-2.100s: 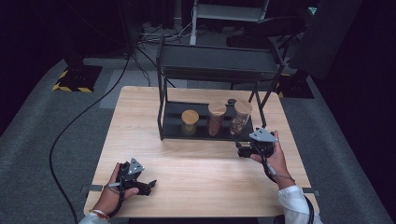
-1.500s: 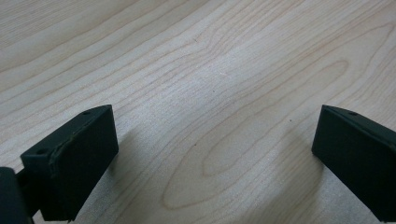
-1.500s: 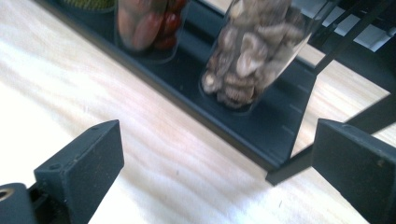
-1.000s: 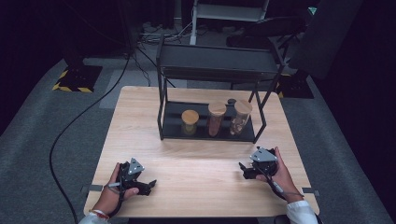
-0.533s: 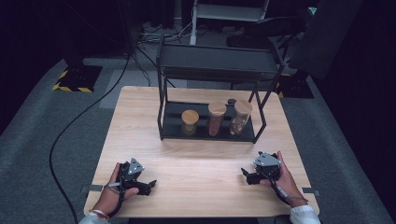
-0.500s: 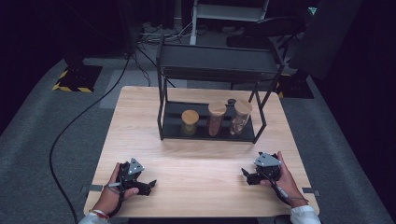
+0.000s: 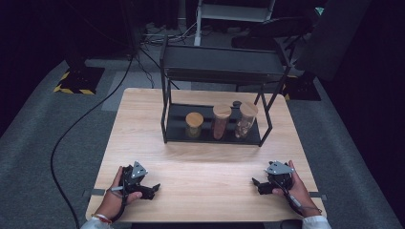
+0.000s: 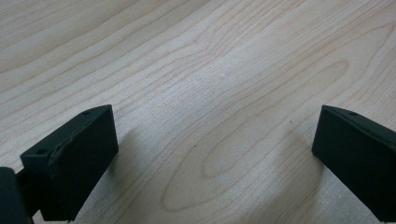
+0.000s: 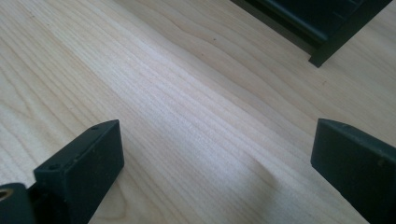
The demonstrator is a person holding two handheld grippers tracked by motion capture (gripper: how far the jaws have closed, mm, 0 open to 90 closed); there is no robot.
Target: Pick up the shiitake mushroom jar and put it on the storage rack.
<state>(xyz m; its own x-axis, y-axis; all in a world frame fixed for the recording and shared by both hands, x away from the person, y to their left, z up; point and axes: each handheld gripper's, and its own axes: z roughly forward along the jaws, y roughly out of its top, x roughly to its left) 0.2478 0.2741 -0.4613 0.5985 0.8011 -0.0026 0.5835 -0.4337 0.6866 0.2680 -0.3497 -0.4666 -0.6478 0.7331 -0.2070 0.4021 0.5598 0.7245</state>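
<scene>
Left tongs (image 7: 152, 189) rest on wooden surface (image 7: 205, 162) at near left corner, jaws wide apart, empty. Three lidded jars (image 7: 221, 121) stand upright in row on black rack (image 7: 215, 71), well beyond. Right tongs (image 7: 256, 184) at near right, jaws apart, empty. Judged resting pose; next move calls for long forward reach.

Both grippers (image 7: 155, 187) (image 7: 256, 183), jaws wide apart

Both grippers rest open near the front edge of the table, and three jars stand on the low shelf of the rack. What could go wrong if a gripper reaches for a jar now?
The jars stand close together, so open jaws may knock a neighbour. The rack's upper shelf hangs over them, so the right gripper coming from above may hit it.
</scene>
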